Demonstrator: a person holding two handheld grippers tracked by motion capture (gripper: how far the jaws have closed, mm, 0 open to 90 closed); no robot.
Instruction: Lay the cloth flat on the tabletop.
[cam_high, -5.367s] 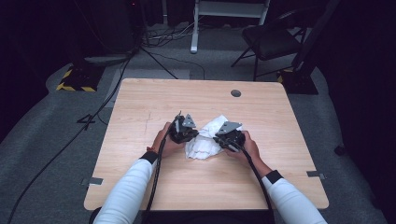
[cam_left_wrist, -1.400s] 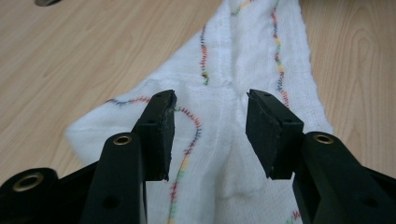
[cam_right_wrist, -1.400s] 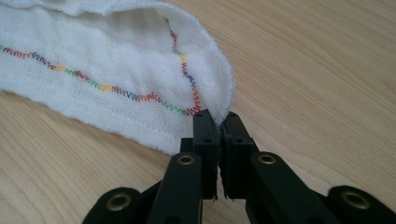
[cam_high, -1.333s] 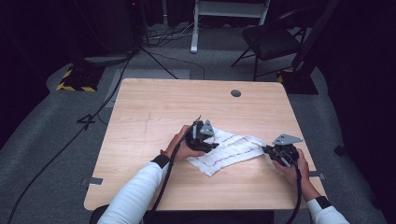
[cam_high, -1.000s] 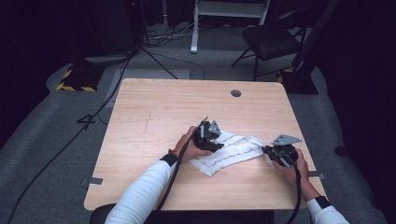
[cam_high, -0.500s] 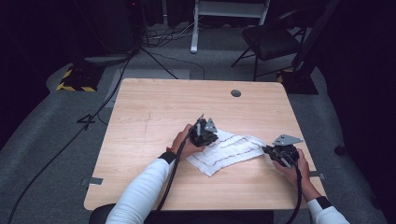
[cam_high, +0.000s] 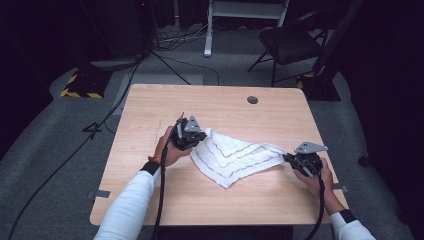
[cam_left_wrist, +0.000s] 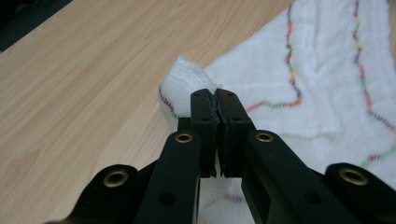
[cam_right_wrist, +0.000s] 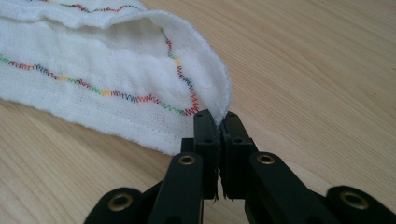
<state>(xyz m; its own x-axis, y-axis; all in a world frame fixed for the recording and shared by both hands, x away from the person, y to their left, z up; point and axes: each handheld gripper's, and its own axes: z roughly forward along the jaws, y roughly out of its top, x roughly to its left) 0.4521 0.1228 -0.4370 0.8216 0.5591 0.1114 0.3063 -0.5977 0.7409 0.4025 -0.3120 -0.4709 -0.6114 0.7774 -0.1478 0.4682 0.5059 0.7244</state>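
Note:
A white cloth with wavy multicoloured stitching lies stretched across the middle of the wooden table. My left gripper is at the cloth's left corner. In the left gripper view the gripper is shut, with a bunched corner of the cloth pinched between its jaws. My right gripper is at the cloth's right end. In the right gripper view the gripper is shut on the hemmed edge of the cloth. The left corner is lifted slightly off the table.
A round grommet hole sits near the table's far edge. A dark chair and a white stand stand on the floor beyond. Cables run across the floor at the left. Bare wood surrounds the cloth.
My left gripper has moved left, shut on the cloth's corner, and drawn it out. The cloth now lies wider and flatter. The right gripper has stayed in place.

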